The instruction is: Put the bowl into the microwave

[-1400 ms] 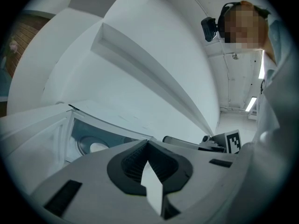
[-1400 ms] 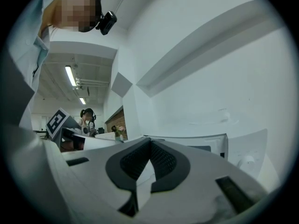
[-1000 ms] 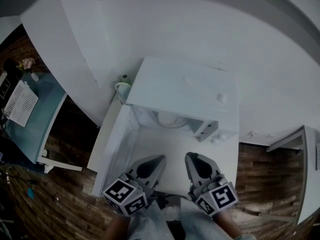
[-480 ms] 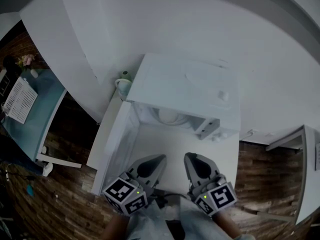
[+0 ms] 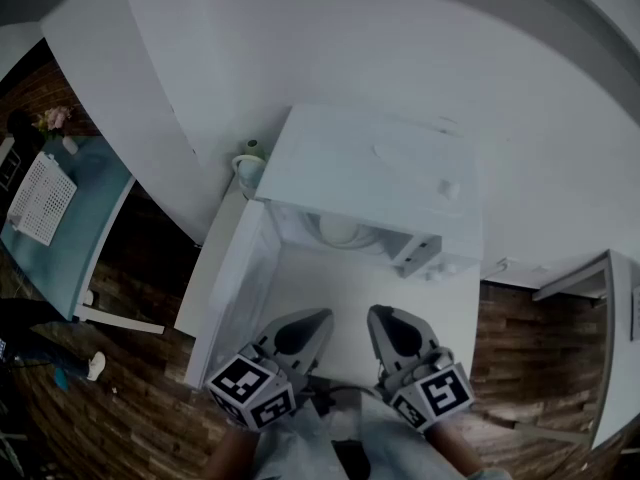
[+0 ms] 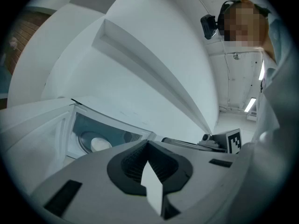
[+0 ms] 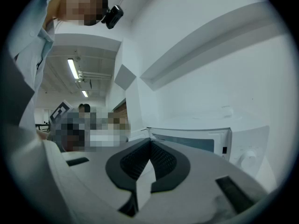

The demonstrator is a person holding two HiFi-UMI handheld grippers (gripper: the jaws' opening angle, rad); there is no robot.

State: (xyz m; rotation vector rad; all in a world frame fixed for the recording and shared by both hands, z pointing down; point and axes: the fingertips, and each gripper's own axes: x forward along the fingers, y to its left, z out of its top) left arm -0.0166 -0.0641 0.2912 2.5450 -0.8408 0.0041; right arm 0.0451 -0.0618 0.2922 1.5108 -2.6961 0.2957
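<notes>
A white microwave (image 5: 370, 173) stands on a white table (image 5: 350, 298) with its door (image 5: 235, 283) swung open to the left. A pale bowl (image 5: 340, 231) sits inside the cavity; in the left gripper view the bowl (image 6: 96, 143) rests on the turntable. My left gripper (image 5: 320, 318) and right gripper (image 5: 377, 315) hang side by side over the table's near edge, in front of the opening. Both are shut with nothing between their jaws. In the right gripper view the microwave's front (image 7: 189, 141) and a knob (image 7: 245, 158) show beyond the shut gripper (image 7: 150, 142).
A small green-and-white cup (image 5: 248, 164) stands behind the microwave's left corner. A blue table (image 5: 65, 233) with a white basket (image 5: 40, 203) is on the left, another white desk (image 5: 612, 338) on the right. The wall rises right behind the microwave.
Both grippers stay shut and almost still. The head view has shifted slightly, and someone's foot has come into view on the floor at far left.
</notes>
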